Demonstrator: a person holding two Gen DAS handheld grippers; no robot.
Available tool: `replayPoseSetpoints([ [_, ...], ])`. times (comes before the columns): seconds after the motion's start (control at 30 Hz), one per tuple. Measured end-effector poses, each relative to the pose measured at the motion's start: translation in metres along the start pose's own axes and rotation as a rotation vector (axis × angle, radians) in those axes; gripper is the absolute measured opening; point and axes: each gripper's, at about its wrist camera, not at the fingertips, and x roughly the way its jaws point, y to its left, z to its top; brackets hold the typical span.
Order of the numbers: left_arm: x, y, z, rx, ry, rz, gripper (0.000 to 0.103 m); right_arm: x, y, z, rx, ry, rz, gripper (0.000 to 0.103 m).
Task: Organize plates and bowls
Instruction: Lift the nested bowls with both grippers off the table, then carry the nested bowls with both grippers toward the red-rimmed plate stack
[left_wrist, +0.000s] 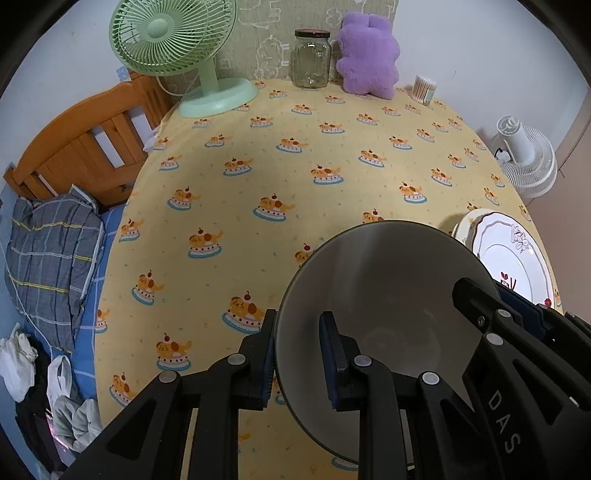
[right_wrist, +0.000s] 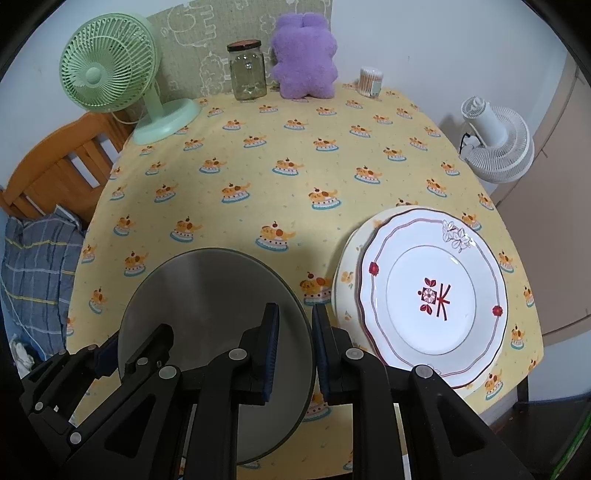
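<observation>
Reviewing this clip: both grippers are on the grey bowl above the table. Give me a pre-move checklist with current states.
1. Left gripper clamps the grey bowl rim: ok.
2. Right gripper clamps the opposite rim: ok.
3. Bowl level: not ok, tilted.
4. Bowl apart from the stacked plates: ok.
5. Bare tablecloth ahead for set-down: ok.
6. Bowl touching the table: cannot tell.

Green fan (left_wrist: 173, 37), glass jar (left_wrist: 311, 61), purple plush (left_wrist: 367, 55) — yellow tablecloth (left_wrist: 258, 155), white fan (left_wrist: 526, 158)
</observation>
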Motion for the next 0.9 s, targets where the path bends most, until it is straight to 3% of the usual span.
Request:
replayPoseSetpoints([
  [0.17, 0.001, 0.0, 0.001, 0.0, 0.006, -0.011, 0.022, 0.001, 0.0, 0.0, -0.002, 0.002, 0.002, 0.022],
  [0.37, -0.004, 0.002, 0.0, 0.005, 0.02, -0.058, 0.048, -0.001, -0.005, 0.001, 0.006, 0.016, 0.038, 0.025],
  [0.4, -0.005, 0.002, 0.0, 0.008, 0.019, -0.063, 0.059, -0.001, -0.006, 0.0, 0.014, 0.024, 0.05, 0.032],
  [0.43, -0.007, 0.003, -0.001, 0.01, 0.018, -0.07, 0.064, -0.003, -0.009, -0.001, 0.028, 0.031, 0.063, 0.045],
  [0.5, -0.011, 0.006, -0.002, 0.009, 0.012, -0.085, 0.073, -0.008, -0.011, -0.003, 0.047, 0.02, 0.072, 0.061],
  [0.57, -0.013, 0.008, -0.003, 0.007, 0.008, -0.087, 0.079, -0.013, -0.014, -0.005, 0.053, 0.007, 0.079, 0.067],
  [0.9, -0.006, 0.005, -0.003, -0.022, 0.017, -0.098, 0.081, 0.002, -0.033, -0.002, 0.085, 0.044, 0.144, 0.068],
])
